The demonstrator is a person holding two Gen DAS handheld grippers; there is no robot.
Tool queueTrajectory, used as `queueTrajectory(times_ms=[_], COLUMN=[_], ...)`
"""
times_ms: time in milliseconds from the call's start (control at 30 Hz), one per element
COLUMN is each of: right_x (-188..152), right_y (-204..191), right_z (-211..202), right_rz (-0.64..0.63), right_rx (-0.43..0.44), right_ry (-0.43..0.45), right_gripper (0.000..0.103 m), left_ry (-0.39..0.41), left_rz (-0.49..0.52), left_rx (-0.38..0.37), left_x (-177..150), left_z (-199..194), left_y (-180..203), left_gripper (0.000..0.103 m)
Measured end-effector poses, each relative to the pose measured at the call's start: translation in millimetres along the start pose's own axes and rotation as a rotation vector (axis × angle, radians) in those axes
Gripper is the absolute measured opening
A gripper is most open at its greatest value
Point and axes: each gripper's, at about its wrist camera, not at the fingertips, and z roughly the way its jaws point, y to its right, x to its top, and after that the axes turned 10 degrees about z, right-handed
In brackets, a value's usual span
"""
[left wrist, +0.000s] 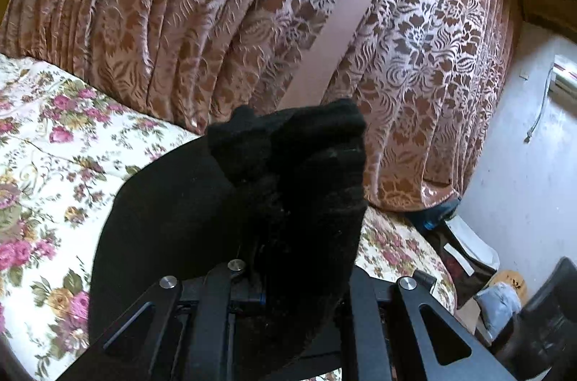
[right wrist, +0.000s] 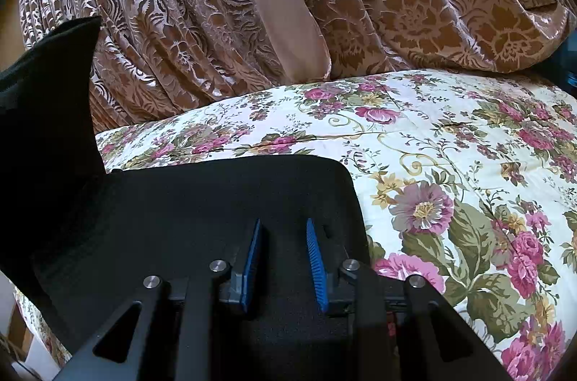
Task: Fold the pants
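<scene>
Black pants lie on a floral bedspread. In the right wrist view my right gripper is open just above the flat black cloth, its blue pads apart and empty. At the left of that view a part of the pants is lifted up. In the left wrist view my left gripper is shut on a bunched fold of the black pants and holds it raised above the bed; the cloth hides its fingertips.
A brown and pink patterned curtain hangs right behind the bed. The bedspread stretches to the left. At the right past the bed's edge are a white wall, bags and clutter on the floor.
</scene>
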Motion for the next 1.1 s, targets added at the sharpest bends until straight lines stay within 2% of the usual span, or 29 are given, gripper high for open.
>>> queueTrajectory(times_ms=[433, 800, 1000, 1100], right_x=[0, 5, 8, 8], right_y=[1, 0, -2, -4], right_z=[0, 2, 3, 4], right_rz=[0.004, 0.013, 0.008, 0.0], right_rx=[-0.001, -0.004, -0.015, -0.023], right_ry=[-0.005, -0.046, -0.074, -0.083], right_gripper=[0.027, 0.027, 0.03, 0.031], left_ry=[-0.087, -0.202, -0.281, -0.273], left_rz=[-0.002, 0.067, 0.097, 0.142], left_rx=[-0.02, -0.029, -0.034, -0.024], left_x=[-21, -46, -66, -73], left_z=[23, 53, 66, 63], left_y=[6, 17, 18, 25], left_gripper=[0.014, 0.014, 0.02, 0.023])
